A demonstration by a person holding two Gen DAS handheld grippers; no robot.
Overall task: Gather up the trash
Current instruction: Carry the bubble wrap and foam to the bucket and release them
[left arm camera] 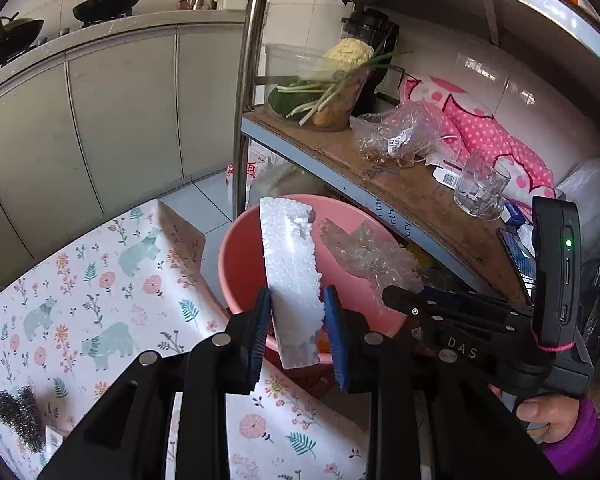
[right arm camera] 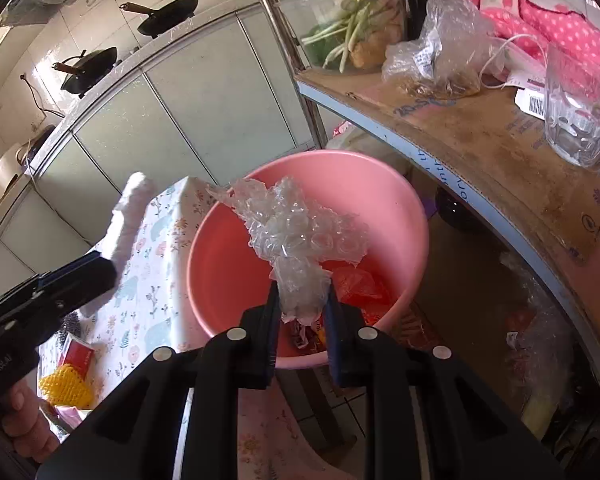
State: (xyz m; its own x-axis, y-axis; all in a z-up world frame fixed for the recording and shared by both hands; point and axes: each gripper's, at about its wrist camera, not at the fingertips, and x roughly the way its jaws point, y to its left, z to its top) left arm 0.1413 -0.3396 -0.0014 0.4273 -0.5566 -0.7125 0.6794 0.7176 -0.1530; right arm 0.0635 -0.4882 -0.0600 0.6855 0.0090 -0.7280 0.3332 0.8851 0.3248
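The foam block (left arm camera: 294, 280) I hold in the left gripper (left arm camera: 296, 320) I judge to be very light, stiff but crumbly: its top right corner is already chipped, so a firm pinch across the flat faces near the lower end, as now, seems the safest hold. It is white, beaded polystyrene, long and slab-shaped, standing nearly upright at the centre of the left wrist frame, over the near rim of the pink basin (left arm camera: 236, 264).

The bubble wrap (right arm camera: 300, 236) in the right gripper (right arm camera: 302, 300) I judge weightless, soft and slippery; it is best gripped where it bunches into a neck. It is clear, crumpled, fanning upward at the centre of the right wrist frame, above the basin's hollow.

Left jaws: partly closed, pads pressing both faces of the block. Right jaws: narrowly closed on the bunched tail of the wrap.

The basin already holds red and orange wrappers (right arm camera: 356, 288). To the left lies the worktop (left arm camera: 100, 280) with its floral bear-print cover; to the right, a shelf (left arm camera: 420, 184) carrying a glass mug (left arm camera: 480, 192).
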